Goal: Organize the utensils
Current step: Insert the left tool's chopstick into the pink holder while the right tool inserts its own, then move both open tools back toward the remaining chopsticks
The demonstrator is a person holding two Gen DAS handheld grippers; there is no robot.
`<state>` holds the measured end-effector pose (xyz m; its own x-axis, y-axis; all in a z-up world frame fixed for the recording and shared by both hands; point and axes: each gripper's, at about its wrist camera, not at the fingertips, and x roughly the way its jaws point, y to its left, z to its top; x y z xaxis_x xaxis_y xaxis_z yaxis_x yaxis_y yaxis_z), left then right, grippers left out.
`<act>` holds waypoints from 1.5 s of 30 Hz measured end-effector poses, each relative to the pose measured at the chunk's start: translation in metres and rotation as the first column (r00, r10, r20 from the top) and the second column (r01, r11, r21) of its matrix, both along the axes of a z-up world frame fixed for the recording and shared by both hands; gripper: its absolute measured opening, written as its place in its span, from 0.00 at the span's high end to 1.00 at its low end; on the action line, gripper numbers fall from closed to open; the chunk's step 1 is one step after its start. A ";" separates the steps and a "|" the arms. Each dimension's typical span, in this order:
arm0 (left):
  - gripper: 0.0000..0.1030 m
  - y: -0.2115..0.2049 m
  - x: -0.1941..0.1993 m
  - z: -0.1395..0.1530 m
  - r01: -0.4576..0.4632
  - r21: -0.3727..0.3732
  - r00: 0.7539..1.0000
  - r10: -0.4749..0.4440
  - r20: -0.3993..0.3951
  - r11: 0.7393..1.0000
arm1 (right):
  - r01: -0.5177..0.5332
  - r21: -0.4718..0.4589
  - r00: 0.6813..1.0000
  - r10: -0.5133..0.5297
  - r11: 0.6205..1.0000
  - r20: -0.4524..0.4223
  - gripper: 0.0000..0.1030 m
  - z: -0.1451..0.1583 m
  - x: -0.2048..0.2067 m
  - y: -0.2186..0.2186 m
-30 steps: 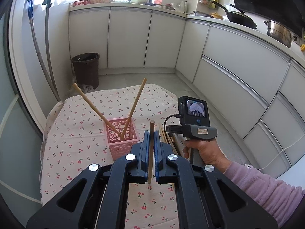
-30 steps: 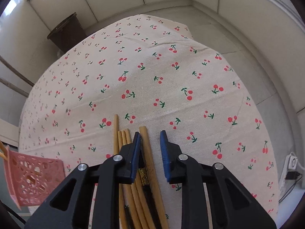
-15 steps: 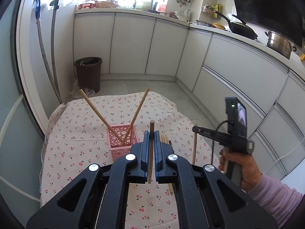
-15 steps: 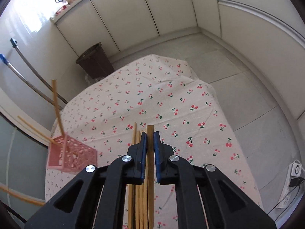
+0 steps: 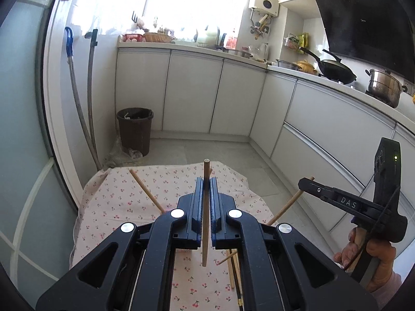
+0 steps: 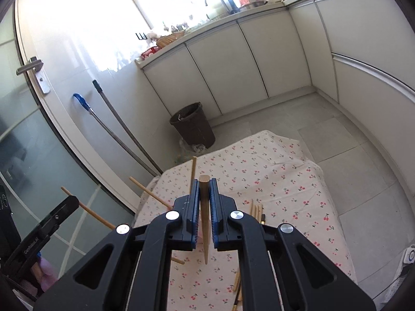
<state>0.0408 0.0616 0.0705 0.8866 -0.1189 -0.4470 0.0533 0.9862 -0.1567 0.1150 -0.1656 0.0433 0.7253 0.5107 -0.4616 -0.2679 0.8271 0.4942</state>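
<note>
The left tool was pinching a wooden chopstick between its blue pads, the stick standing roughly upright in the grip, its blunt top just above the fingertips and its lower end hanging below the pads over the surface, which was covered in a cherry-print cloth. The right tool was likewise pressed together on a second chopstick, thick end up and tapered end pointing down below the pads.

To the right of the left tool, the right tool appeared from the side, carried in a person's hand, with its chopstick slanting down beneath it. To the left of the right tool, the black body of the left tool showed with its stick crossing it.

Below and slightly right of each tool, a few loose chopsticks lay together on the cloth. More sticks leaned upward from behind the left tool's body; what held them was hidden. Beyond the surface, ahead of both tools, a dark waste bin stood on the floor against white cabinets.
</note>
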 end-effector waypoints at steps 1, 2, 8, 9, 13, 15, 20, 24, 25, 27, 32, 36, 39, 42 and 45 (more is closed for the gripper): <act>0.96 0.002 0.002 0.009 -0.013 0.004 1.000 0.013 0.023 1.000 | 0.002 0.015 1.000 -0.002 1.000 0.011 0.92 0.006 0.001 0.000; 0.96 0.004 0.004 0.015 -0.026 0.004 0.999 0.026 0.040 1.000 | 0.005 0.033 1.000 -0.005 0.999 0.020 0.92 0.012 0.004 0.001; 0.96 0.022 0.029 0.027 -0.102 -0.030 0.991 0.104 0.082 0.994 | 0.017 0.097 0.999 -0.021 0.995 0.039 0.92 0.026 0.024 0.006; 0.96 0.026 0.035 0.024 -0.118 -0.037 0.990 0.120 0.077 0.992 | 0.017 0.101 0.999 -0.021 0.995 0.038 0.92 0.026 0.027 0.007; 0.96 0.039 0.056 -0.003 -0.165 -0.063 0.984 0.169 0.058 0.984 | 0.030 0.098 0.999 -0.034 0.995 0.033 0.92 0.020 0.042 0.016; 0.95 0.048 0.068 -0.021 -0.151 -0.089 0.988 0.152 0.005 0.984 | 0.032 0.098 0.999 -0.035 0.995 0.026 0.92 0.016 0.048 0.020; 0.90 0.060 0.068 -0.039 -0.197 -0.086 0.979 0.192 -0.062 0.977 | 0.030 0.086 0.999 -0.032 0.996 0.016 0.92 0.010 0.056 0.033; 0.82 0.071 0.051 -0.031 -0.218 -0.120 0.976 0.216 -0.035 0.969 | 0.036 0.055 0.999 -0.037 0.998 0.022 0.92 0.008 0.058 0.043; 0.80 0.074 0.045 -0.030 -0.224 -0.127 0.975 0.222 -0.031 0.966 | 0.041 0.042 0.999 -0.042 0.998 0.024 0.92 0.007 0.058 0.046; 0.78 0.077 0.041 -0.030 -0.226 -0.145 0.974 0.223 -0.033 0.963 | 0.056 0.018 0.998 -0.056 0.998 0.031 0.92 0.004 0.059 0.051; 0.74 0.080 0.040 -0.030 -0.225 -0.156 0.974 0.220 -0.050 0.962 | 0.102 0.010 0.994 -0.102 0.995 0.046 0.92 -0.005 0.063 0.059; 0.73 0.077 0.042 -0.033 -0.215 -0.146 0.976 0.208 -0.063 0.966 | 0.104 0.036 0.994 -0.105 0.994 0.035 0.92 -0.010 0.068 0.068; 0.70 0.072 0.044 -0.037 -0.201 -0.139 0.978 0.191 -0.079 0.970 | 0.081 0.034 0.997 -0.081 0.996 0.014 0.85 -0.016 0.071 0.078; 0.69 0.063 0.046 -0.041 -0.182 -0.111 0.980 0.172 -0.095 0.977 | 0.068 -0.002 0.998 -0.068 0.998 -0.005 0.55 -0.021 0.069 0.084; 0.67 0.050 0.046 -0.043 -0.158 -0.086 0.983 0.148 -0.108 0.984 | 0.057 -0.073 0.998 -0.056 0.996 0.013 0.55 -0.020 0.060 0.086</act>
